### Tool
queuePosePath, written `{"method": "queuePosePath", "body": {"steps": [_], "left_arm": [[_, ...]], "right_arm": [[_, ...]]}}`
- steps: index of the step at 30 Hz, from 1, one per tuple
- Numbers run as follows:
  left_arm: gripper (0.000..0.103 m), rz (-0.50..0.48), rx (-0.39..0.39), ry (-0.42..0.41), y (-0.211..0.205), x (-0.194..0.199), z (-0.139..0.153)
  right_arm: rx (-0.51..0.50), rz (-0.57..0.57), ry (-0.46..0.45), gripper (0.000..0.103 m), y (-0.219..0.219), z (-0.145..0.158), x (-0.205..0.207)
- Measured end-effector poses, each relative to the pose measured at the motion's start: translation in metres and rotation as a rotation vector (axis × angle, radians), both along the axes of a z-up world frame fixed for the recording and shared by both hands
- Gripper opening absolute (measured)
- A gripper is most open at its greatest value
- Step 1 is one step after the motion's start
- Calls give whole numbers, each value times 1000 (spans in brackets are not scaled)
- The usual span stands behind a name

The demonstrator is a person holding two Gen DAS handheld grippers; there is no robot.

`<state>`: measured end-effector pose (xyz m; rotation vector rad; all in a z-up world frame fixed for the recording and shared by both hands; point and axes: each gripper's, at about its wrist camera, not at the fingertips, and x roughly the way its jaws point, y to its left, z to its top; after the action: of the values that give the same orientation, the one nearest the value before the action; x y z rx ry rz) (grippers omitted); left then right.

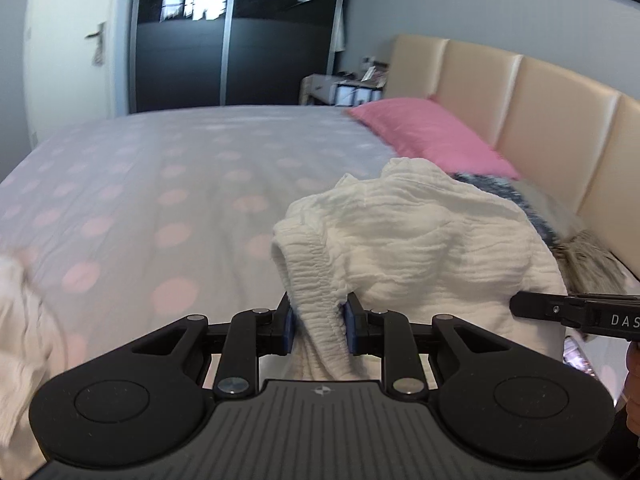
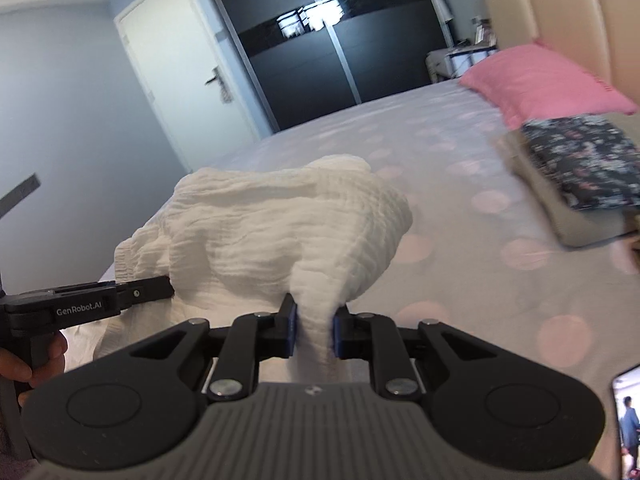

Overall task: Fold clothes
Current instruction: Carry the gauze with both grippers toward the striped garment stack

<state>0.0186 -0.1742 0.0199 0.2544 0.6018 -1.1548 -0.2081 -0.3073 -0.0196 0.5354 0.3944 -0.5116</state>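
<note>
A bed [image 1: 160,168] with a pale cover dotted pink fills the room. At its head stands a beige padded headboard [image 1: 540,92], a pink pillow [image 1: 432,132] lying against it. Beyond the bed's far side are a dark wardrobe [image 2: 320,60] and a white door [image 2: 176,60].

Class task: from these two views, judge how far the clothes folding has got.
Done: a folded dark floral garment lies by the pink pillow. In hand: the left claw and right claw each pinch the crinkled white garment, lifted and bunched. Left: folding it, plus loose white cloth at the left edge.
</note>
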Motion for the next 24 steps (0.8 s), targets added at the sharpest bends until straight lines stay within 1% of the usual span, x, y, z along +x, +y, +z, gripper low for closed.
{"method": "queuePosePath", "body": {"steps": [3, 12, 19, 24], "left_arm": [[21, -78, -23, -25, -28, -19, 16], [21, -284, -62, -56, -135, -81, 47], [21, -447, -64, -116, -225, -142, 62], [21, -573, -64, -155, -287, -192, 65]], "right_arm": [[-4, -78, -26, 19, -11, 11, -32], [-35, -305, -88, 19, -51, 40, -118], [-25, -481, -118, 19, -90, 44, -178], [1, -623, -125, 19, -121, 40, -216]]}}
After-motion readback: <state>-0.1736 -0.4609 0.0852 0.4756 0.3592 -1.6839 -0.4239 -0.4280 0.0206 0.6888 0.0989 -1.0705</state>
